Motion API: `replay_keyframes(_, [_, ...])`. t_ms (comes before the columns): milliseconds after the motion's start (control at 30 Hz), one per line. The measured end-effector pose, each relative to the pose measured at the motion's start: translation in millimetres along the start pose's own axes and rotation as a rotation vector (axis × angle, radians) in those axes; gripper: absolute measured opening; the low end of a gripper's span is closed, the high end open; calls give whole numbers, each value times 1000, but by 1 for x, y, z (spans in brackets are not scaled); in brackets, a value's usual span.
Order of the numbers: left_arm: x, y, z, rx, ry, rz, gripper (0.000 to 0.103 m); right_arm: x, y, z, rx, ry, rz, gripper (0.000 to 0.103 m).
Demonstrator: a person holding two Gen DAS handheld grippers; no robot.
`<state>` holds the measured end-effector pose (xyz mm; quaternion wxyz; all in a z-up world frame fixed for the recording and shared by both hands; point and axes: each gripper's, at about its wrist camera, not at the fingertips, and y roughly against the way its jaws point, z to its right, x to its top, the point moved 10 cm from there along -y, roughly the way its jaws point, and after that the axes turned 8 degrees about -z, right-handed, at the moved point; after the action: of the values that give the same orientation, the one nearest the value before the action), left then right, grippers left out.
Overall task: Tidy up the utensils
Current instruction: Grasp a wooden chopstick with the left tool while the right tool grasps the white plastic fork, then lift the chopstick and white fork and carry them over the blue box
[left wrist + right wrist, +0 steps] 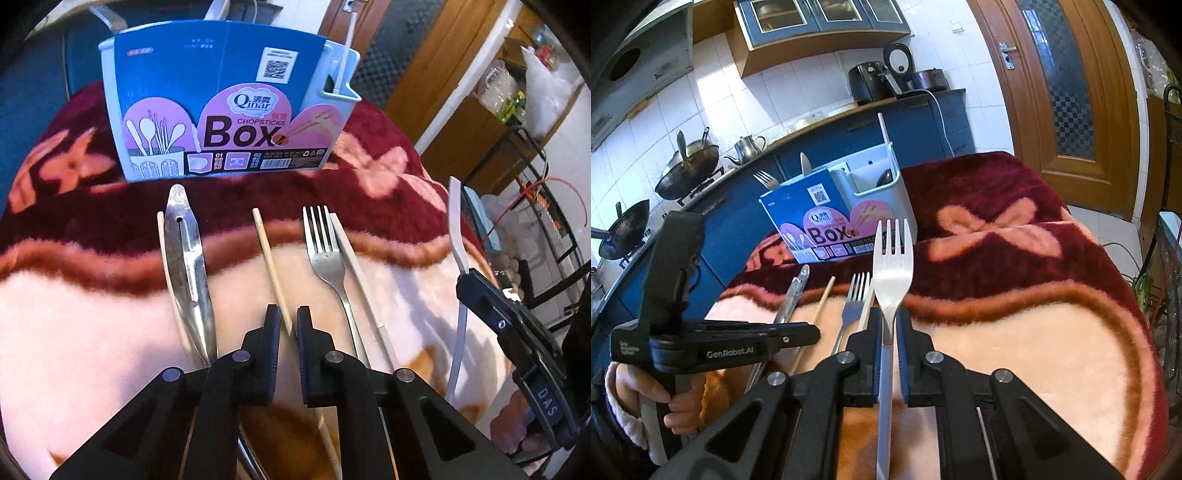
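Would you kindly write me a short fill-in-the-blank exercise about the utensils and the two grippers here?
1. The right gripper is shut on a white ____.
2. The left gripper's fingers close around a wooden ____ lying on the blanket.
3. The big word printed on the utensil holder is ____.
4. Between the metal fork and the blanket's right edge lies a white ____.

Missing words: fork; chopstick; Box; chopstick
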<state>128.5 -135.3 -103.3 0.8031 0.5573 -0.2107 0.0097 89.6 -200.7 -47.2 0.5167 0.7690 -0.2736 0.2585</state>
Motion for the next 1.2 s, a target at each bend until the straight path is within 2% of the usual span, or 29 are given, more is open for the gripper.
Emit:
replay_keyframes(67, [1, 1, -2, -20, 19, 1, 4, 1, 2, 0, 6, 1, 12, 9])
replay_keyframes(267, [0, 12, -4, -72, 46, 44, 4, 6, 10, -4, 17, 8, 59, 9])
replay_keyframes(533, [10, 55, 2, -147, 39, 205, 4, 18, 24, -17, 35, 36, 140, 9])
replay_keyframes(700, [23, 88, -7, -139, 35, 339, 4, 24, 28, -21, 44, 36, 171, 9])
replay_keyframes(867, [40, 112, -21, -124, 45, 430, 4, 30, 31, -24, 50, 31, 196, 9])
replay_keyframes(1200, [102, 167, -47, -55, 63, 669, 4, 41, 29, -29, 61, 44, 229, 9])
